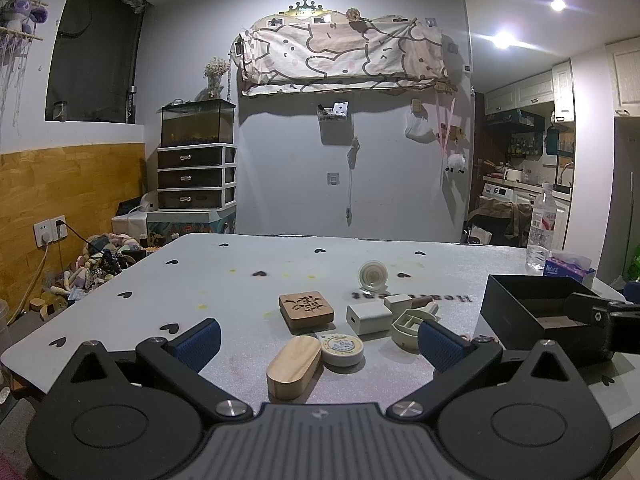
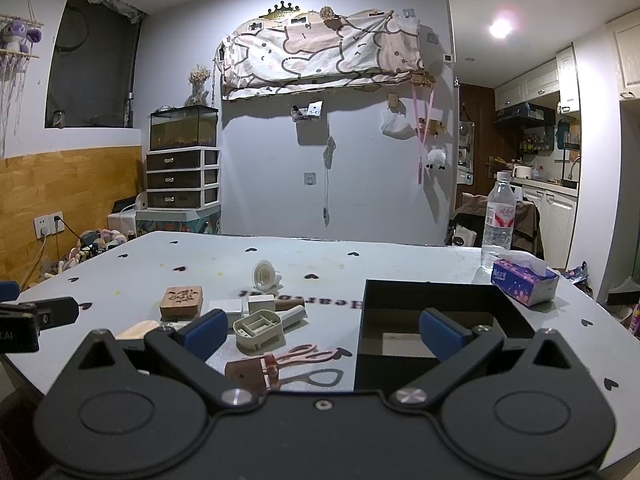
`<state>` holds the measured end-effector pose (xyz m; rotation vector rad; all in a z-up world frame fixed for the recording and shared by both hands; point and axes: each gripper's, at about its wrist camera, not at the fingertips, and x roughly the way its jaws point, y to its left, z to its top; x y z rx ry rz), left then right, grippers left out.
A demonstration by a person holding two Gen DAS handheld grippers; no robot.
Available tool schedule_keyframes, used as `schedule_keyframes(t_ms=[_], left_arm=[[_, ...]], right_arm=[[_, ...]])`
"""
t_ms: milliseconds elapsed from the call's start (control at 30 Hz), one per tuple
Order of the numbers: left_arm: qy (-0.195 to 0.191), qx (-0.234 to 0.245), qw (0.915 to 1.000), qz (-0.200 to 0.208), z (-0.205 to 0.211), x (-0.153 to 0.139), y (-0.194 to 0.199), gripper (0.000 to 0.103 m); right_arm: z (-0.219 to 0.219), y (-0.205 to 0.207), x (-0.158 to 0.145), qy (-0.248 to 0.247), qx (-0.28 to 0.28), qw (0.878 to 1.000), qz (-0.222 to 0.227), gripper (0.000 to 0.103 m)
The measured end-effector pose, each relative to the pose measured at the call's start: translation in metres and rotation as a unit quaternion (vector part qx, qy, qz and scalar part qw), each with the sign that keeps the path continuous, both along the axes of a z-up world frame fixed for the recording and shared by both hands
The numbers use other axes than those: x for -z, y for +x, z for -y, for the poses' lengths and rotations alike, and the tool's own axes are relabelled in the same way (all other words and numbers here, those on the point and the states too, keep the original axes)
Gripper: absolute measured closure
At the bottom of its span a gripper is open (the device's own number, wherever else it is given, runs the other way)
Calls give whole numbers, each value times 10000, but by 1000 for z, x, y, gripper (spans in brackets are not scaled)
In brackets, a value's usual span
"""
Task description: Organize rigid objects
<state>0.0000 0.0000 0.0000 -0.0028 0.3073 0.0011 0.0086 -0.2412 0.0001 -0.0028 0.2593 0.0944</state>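
Note:
Small rigid objects lie clustered on the grey table [image 1: 224, 280]. My left gripper [image 1: 318, 342] is open just above the near edge; a light wooden oval case [image 1: 293, 366] and a round white tin [image 1: 342, 349] lie between its fingers, untouched. Beyond sit a carved wooden square block [image 1: 306, 309], a white charger [image 1: 368, 319], a beige plastic holder [image 1: 412, 324] and a white round reel [image 1: 372, 275]. My right gripper [image 2: 323, 334] is open too, over a brown clip tool with pink scissors-like handles [image 2: 276, 364]. The black open box [image 2: 440, 312] sits right of the cluster.
A water bottle [image 2: 498, 220] and a purple tissue box [image 2: 524, 278] stand at the table's far right. The other gripper's black body shows at the right edge of the left wrist view [image 1: 616, 326]. Drawers and a fish tank stand against the far wall.

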Motion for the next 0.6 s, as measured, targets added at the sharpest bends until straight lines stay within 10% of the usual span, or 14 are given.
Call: schedule_keyframes(t_ms=[600], left_arm=[[2,-2,10000,-7,0,0,0,0]], right_arm=[[1,1,2,0,2,10000,-12,0]])
